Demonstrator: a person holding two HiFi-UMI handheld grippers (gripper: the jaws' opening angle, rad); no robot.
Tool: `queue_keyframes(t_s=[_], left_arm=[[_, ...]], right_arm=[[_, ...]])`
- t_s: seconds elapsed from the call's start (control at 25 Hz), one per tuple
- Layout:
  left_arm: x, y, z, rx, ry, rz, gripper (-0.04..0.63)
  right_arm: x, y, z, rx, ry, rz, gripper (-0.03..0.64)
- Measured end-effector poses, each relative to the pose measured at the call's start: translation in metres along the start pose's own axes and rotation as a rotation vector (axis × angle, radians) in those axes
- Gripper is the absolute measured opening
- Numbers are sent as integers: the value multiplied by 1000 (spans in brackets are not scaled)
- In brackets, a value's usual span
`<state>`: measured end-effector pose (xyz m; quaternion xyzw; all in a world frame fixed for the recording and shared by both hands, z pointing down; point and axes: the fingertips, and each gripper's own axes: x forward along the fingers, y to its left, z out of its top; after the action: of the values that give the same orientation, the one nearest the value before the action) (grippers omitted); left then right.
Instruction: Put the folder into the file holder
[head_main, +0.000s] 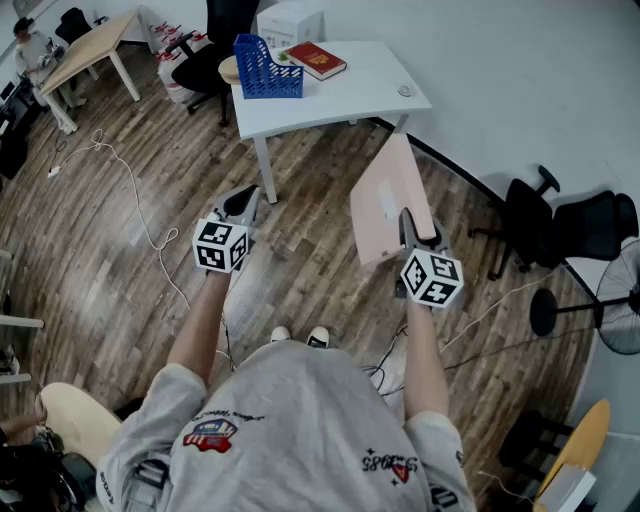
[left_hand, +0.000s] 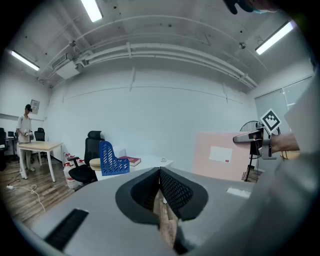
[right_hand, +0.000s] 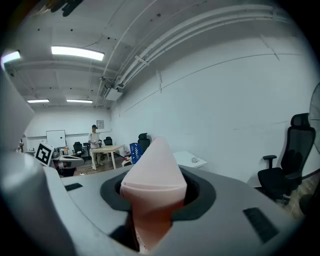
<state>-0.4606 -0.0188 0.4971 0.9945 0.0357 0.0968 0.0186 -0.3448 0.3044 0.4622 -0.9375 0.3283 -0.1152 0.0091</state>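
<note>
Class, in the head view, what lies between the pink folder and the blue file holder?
Between the pink folder and the blue file holder, the head view shows only wooden floor and bare white table.

Folder (head_main: 392, 205): pale pink, white label, held tilted in the air, its near edge clamped in the right gripper (head_main: 418, 232). File holder (head_main: 266, 68): blue, slotted, upright on the white table (head_main: 370, 85), well apart.
</note>
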Motion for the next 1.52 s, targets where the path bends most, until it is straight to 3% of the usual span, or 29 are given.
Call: queue_keyframes(t_s=[0.4, 0.96, 1.28, 1.52], left_arm=[[26, -23, -1, -9, 14, 1, 6], [100, -61, 0, -16, 39, -21, 6], [197, -37, 0, -39, 45, -55, 6], [301, -6, 22, -49, 40, -100, 6]], right_arm=[[-1, -33, -7, -16, 34, 24, 164], [18, -117, -9, 57, 34, 7, 167], [92, -153, -9, 65, 61, -18, 166], [178, -195, 20, 60, 63, -65, 167]])
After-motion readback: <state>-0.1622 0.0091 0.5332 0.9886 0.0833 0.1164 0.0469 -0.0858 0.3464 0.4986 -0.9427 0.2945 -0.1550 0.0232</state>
